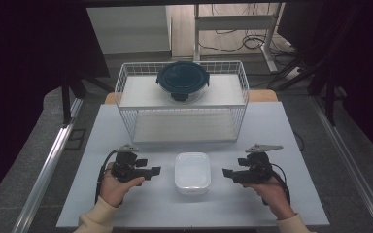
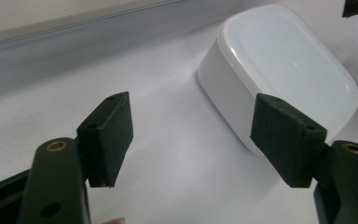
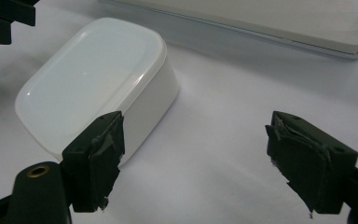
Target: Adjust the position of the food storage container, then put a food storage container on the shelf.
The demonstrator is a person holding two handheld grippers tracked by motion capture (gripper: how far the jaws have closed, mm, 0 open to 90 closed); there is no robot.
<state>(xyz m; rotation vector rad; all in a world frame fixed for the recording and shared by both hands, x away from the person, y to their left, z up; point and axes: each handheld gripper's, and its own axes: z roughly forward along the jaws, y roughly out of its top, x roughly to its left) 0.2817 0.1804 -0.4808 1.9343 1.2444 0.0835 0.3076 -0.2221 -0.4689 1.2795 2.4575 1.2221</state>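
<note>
The white rounded plastic lidded box (image 1: 192,172) sits free on the pale tabletop (image 1: 126,204) between the left gripper (image 1: 154,171) and right gripper (image 1: 227,173), both spread wide and empty; by the look of it, gripping and moving the box remain undone.

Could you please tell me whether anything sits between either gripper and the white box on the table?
Nothing visible does. The white box lies between the left gripper and right gripper, with only bare table in each gap. Both grippers are open and hold nothing.
</note>
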